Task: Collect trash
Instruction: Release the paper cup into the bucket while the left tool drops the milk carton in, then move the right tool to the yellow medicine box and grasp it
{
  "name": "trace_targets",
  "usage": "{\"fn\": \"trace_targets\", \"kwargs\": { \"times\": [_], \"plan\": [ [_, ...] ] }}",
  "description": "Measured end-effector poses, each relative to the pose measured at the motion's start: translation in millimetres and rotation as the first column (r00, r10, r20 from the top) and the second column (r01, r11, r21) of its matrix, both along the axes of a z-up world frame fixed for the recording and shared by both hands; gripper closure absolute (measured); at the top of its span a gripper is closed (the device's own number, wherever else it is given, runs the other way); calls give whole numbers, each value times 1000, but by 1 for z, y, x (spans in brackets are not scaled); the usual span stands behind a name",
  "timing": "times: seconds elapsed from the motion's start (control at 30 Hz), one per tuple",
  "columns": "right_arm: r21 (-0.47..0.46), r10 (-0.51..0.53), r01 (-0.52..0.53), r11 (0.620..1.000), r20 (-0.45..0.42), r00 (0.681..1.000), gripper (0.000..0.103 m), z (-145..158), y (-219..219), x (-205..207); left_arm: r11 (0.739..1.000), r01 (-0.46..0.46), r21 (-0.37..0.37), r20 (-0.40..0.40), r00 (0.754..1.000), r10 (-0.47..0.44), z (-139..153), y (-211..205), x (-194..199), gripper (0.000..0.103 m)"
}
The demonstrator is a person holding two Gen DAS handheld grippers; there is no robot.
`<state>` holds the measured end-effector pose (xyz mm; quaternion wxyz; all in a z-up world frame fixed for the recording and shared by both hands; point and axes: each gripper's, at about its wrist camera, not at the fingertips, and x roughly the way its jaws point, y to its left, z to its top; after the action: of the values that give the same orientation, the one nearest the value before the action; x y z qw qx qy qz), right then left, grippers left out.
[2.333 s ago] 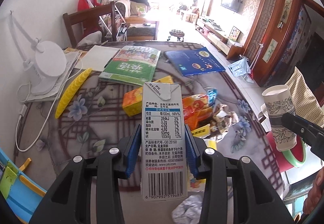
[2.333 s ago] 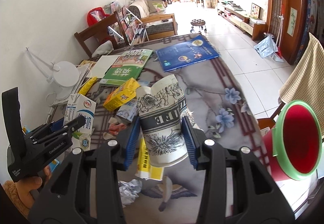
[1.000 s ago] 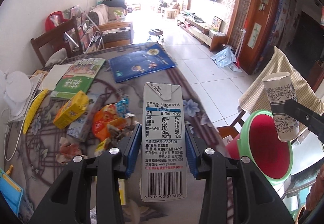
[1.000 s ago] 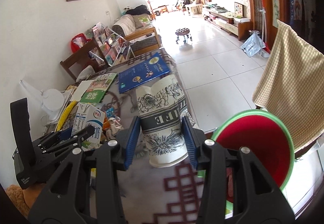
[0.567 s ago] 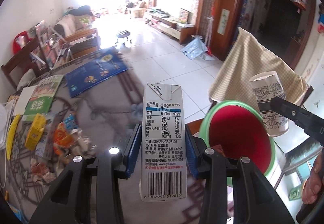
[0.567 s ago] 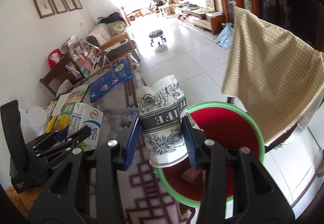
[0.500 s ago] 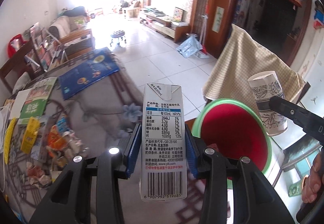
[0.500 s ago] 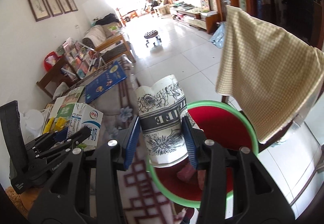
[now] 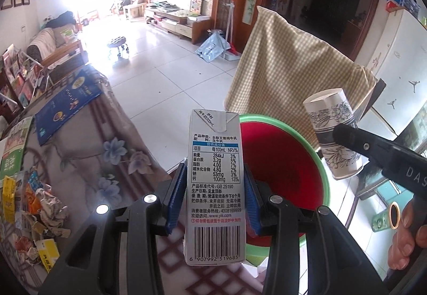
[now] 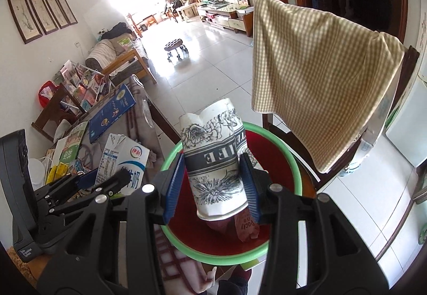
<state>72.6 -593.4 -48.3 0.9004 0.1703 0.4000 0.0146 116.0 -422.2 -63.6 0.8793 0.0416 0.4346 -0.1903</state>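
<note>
My left gripper (image 9: 215, 188) is clamped on the milk carton (image 9: 215, 183), its blue pads pressed against both sides, and the carton stands upright just before the near rim of the red bin (image 9: 285, 161) with the green lip. The carton's base is cut off from my view by its own bottom edge and the black arms, so I cannot tell how high it hangs above the table edge. My right gripper (image 10: 212, 185) squeezes the crumpled paper cup (image 10: 213, 161), rim away from me, right over the bin's mouth. The cup hides most of the bin's inside; below it only a reddish wrapper (image 10: 246, 228) shows, its print too small to read. In the left view my right hand (image 9: 408, 239) is half cut off at the frame's corner.

A second ago the bin sat far to the right and the littered tablecloth (image 9: 88, 161) filled my left view. Now the bin lies behind the carton, and the wrappers (image 9: 32, 204) have slid to the left edge. Both grips are unchanged.
</note>
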Motion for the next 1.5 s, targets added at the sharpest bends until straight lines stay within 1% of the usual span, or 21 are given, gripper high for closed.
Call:
{"fn": "trace_targets", "kwargs": {
  "times": [0.3,0.33,0.37,0.4,0.43,0.47,0.6,0.7,0.87,1.0,1.1,1.3,1.43,1.5],
  "plan": [
    [1,-10,10,1000,-14,1000,61,-4,-8,-3,1000,24,-15,6,1000,-24,4,-17,4,65],
    [-1,-12,12,1000,-15,1000,61,-5,-8,-3,1000,23,-16,15,1000,-23,5,-18,4,57],
    [-5,-19,18,1000,-18,1000,60,-5,-9,-3,1000,24,-17,19,1000,-23,6,-20,5,48],
    [-6,-27,27,1000,-19,999,58,-6,-10,-3,999,25,-22,26,999,-24,8,-20,6,31],
    [-1,-37,37,999,-21,999,50,-7,-11,-3,999,25,-33,39,999,-24,10,-19,5,28],
    [5,-45,45,999,-21,999,44,-7,-12,-3,999,27,-39,45,999,-26,12,-19,5,28],
    [10,-61,62,998,-18,998,44,-6,-12,-3,999,19,-30,55,998,-17,16,-12,3,28],
    [7,-57,57,998,-9,998,44,-3,-7,-4,999,-14,-47,48,999,16,17,4,1,28],
    [7,-12,12,1000,-8,1000,43,-1,15,5,994,-99,-44,53,993,101,15,44,-6,28],
    [-4,51,-52,999,-7,999,43,2,45,14,983,-177,-44,52,982,180,14,82,-13,28],
    [-7,102,-102,995,-12,995,42,2,72,19,967,-250,-58,55,966,253,15,120,-22,28],
    [-18,188,-188,982,-11,982,42,3,129,23,932,-357,-62,53,932,360,11,190,-39,28],
    [-28,219,-219,975,-7,976,42,7,167,22,914,-400,-66,42,914,403,8,231,-49,28],
    [-34,226,-226,974,-7,974,42,9,185,21,909,-410,-69,45,909,414,8,249,-54,28]
  ]
}}
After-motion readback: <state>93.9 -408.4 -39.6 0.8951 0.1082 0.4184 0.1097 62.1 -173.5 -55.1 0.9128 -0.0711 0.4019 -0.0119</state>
